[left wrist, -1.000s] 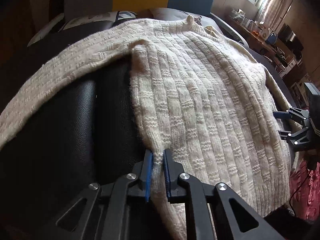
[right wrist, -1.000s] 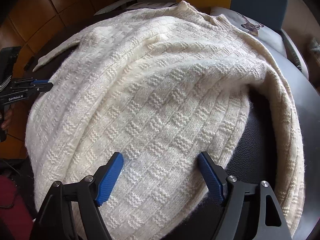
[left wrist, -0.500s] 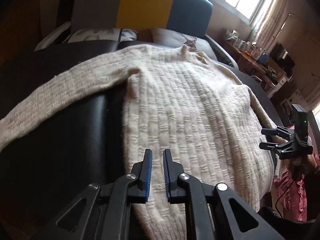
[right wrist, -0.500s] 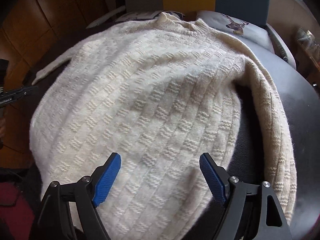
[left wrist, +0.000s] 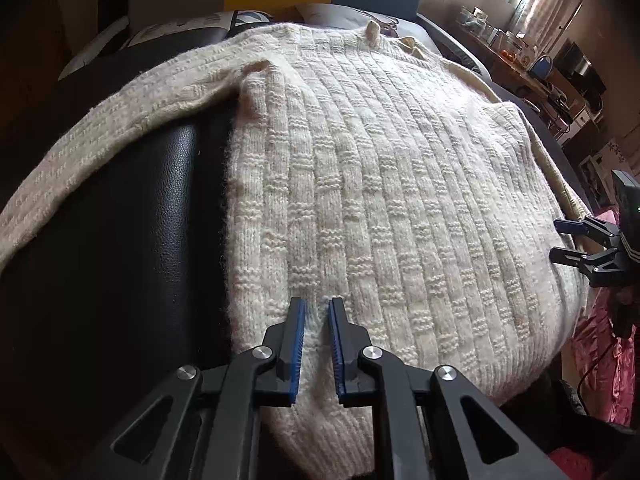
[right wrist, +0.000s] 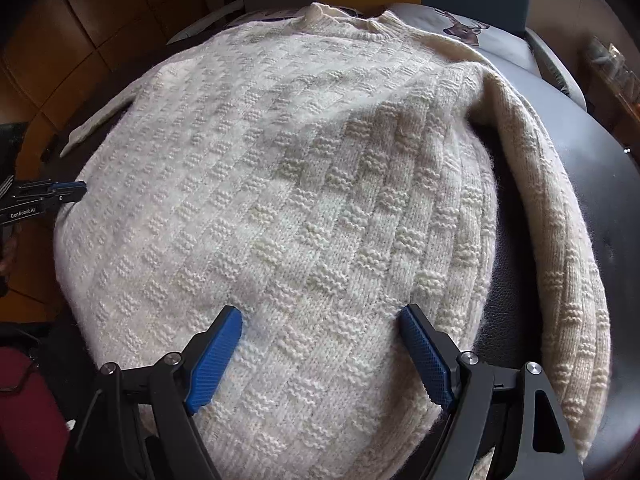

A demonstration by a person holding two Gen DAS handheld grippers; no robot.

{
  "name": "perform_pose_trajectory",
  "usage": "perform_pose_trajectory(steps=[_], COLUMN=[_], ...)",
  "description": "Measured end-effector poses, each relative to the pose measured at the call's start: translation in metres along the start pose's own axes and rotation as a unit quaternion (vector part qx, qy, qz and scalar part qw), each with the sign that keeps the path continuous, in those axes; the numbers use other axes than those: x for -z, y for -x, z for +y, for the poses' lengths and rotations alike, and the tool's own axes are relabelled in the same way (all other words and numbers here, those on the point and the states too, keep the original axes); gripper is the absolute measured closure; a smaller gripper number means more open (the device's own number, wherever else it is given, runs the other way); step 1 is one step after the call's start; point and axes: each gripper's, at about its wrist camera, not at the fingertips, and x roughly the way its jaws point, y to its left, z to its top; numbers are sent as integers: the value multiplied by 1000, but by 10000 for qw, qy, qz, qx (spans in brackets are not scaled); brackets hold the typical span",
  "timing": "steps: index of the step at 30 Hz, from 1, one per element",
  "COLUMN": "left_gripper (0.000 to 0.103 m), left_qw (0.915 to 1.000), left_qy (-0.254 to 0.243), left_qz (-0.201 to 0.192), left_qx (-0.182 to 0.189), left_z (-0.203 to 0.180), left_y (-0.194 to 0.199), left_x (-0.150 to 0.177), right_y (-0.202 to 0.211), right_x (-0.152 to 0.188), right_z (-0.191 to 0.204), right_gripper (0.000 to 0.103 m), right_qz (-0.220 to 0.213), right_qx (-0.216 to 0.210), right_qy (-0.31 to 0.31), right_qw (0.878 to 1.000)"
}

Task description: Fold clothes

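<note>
Knitwear filled both views: a cream basket-weave sweater [left wrist: 380, 184] lay spread flat, front or back up, on a black leather-look surface [left wrist: 120, 240], neck toward the top of the frame and hem toward the cameras. At the left of the left wrist view one sleeve [left wrist: 100, 140] ran out diagonally toward the lower left; at the right of the right wrist view the other sleeve [right wrist: 560, 240] curved down alongside the body. By the look of it the knit would handle as soft, thick and limp, fairly weighty for a garment, stretchy, and grippy rather than slippery; a pinch on one layer would likely drag and sag, so the firmer places to take hold seemed the ribbed hem corners, the shoulder seams and the cuffs. The left claw [left wrist: 316, 308] sat low at the bottom centre of its frame, over the hem near the sweater's left edge, its blue pads drawn close with only a narrow gap; a small ridge of knit showed between the tips, though whether it was truly pinched could not be told. The right claw [right wrist: 322, 320] hovered over the hem at the bottom of its frame, spread wide and holding nothing, pointing up the body toward the collar [right wrist: 360, 20].
</note>
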Motion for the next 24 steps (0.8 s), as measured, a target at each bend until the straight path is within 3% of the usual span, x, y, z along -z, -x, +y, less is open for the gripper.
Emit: perform_pose_trajectory(steps=[3, 6, 10, 13, 16, 21, 24], left_gripper=[90, 90, 88, 87, 87, 87, 87], left_qw=[9995, 9989, 9976, 9958, 9937, 9904, 9891], left_qy=[-48, -243, -479, -790, -1001, -1269, -1347], left_qz=[-217, -372, -364, -371, -243, 95, 234], left_qx=[227, 132, 338, 274, 440, 545, 539], left_z=[-7, -19, -35, -65, -93, -125, -131], left_y=[12, 12, 2, -16, -36, -63, -70], left_x=[-7, -23, -49, -66, -79, -75, -68], right_y=[17, 33, 52, 67, 81, 104, 98], right_x=[-11, -22, 6, 28, 49, 85, 103], right_z=[-3, -17, -47, -71, -94, -129, -116], right_gripper=[21, 21, 21, 21, 21, 21, 21], right_qz=[-396, -805, -824, -836, -847, -861, -844], right_qx=[-272, -378, -111, 89, 290, 604, 750], right_qy=[-207, -511, -1045, -1443, -1838, -2454, -2355], right_qw=[9986, 9947, 9910, 9860, 9789, 9637, 9653])
